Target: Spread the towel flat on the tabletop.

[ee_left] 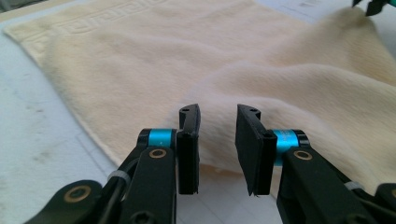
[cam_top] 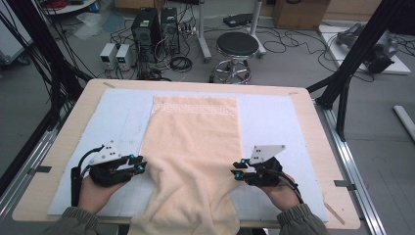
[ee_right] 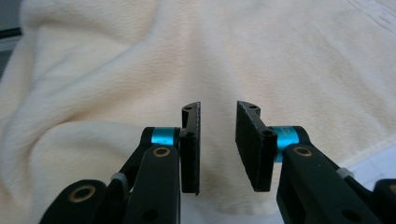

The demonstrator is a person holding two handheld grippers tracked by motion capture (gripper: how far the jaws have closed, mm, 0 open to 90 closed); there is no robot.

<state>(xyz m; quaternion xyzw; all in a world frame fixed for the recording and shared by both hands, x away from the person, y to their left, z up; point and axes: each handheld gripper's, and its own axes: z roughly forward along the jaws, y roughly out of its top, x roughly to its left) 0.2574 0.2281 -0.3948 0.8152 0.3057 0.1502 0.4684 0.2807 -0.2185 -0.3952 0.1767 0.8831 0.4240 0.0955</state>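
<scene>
A cream towel (cam_top: 193, 137) lies lengthwise on the white mat (cam_top: 274, 122), its patterned border at the far end. Its near end is rumpled and hangs over the table's front edge. My left gripper (cam_top: 139, 164) is at the towel's left edge, held in a hand, and my right gripper (cam_top: 237, 169) is at its right edge. In the left gripper view the left gripper (ee_left: 217, 116) is open, with a raised fold of towel (ee_left: 163, 60) just beyond the gap and nothing pinched. In the right gripper view the right gripper (ee_right: 217, 112) is open too, facing the towel (ee_right: 280, 56).
The mat covers most of the wooden table (cam_top: 313, 112). Beyond the far edge stand a round stool (cam_top: 237, 46), computer towers (cam_top: 147, 27) and loose cables on the floor. A black frame leg (cam_top: 342, 73) rises at the right.
</scene>
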